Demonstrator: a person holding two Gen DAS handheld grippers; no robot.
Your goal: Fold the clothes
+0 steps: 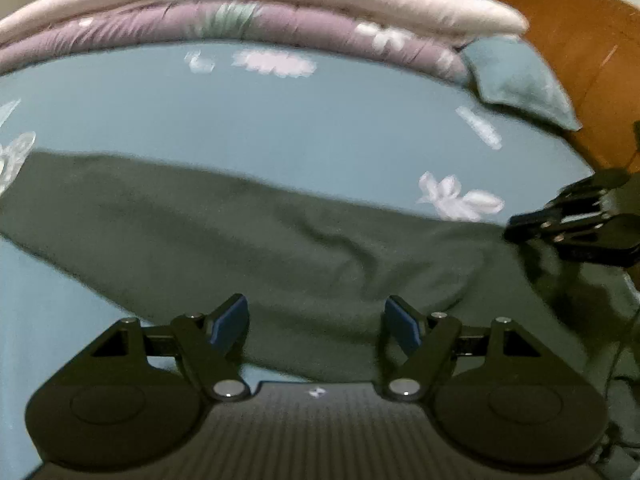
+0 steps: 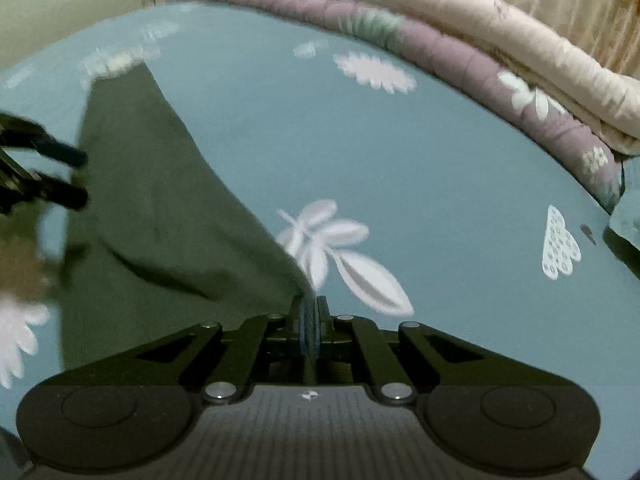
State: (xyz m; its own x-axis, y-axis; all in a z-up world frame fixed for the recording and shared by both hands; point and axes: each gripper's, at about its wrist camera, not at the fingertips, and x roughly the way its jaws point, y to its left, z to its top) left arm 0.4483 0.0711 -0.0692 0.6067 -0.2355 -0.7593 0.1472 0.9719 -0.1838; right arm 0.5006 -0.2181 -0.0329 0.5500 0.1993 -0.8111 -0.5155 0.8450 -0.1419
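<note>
Right claw [image 2: 310, 316] is pinched tight on the edge of the dark green garment [image 2: 160, 216], blue pads squeezed together with a fold of cloth between them. Left claw [image 1: 316, 324] is spread wide with nothing gripped, hovering just over the same garment [image 1: 248, 248], blue pads well apart on either side of a stretch of cloth.

Count so far: one green garment, two claws, one bed, one stack of folded quilts. The garment lies on the bed sheet [image 2: 460, 168], which is teal with white leaf and flower prints. It runs as a long band from the right claw's grip away toward the left claw, which shows at the left edge of the right wrist view [image 2: 60, 176].

The quilts [image 1: 280, 12] sit piled along the far edge of the bed, a pink layer on top of a mauve one. A teal pillow corner [image 1: 516, 80] pokes out beside them, with something orange-brown [image 1: 580, 60] behind it.

Plenty of bare sheet between the garment and the quilts. No readable writing or labels anywhere, just a small white mark on each claw's body.
</note>
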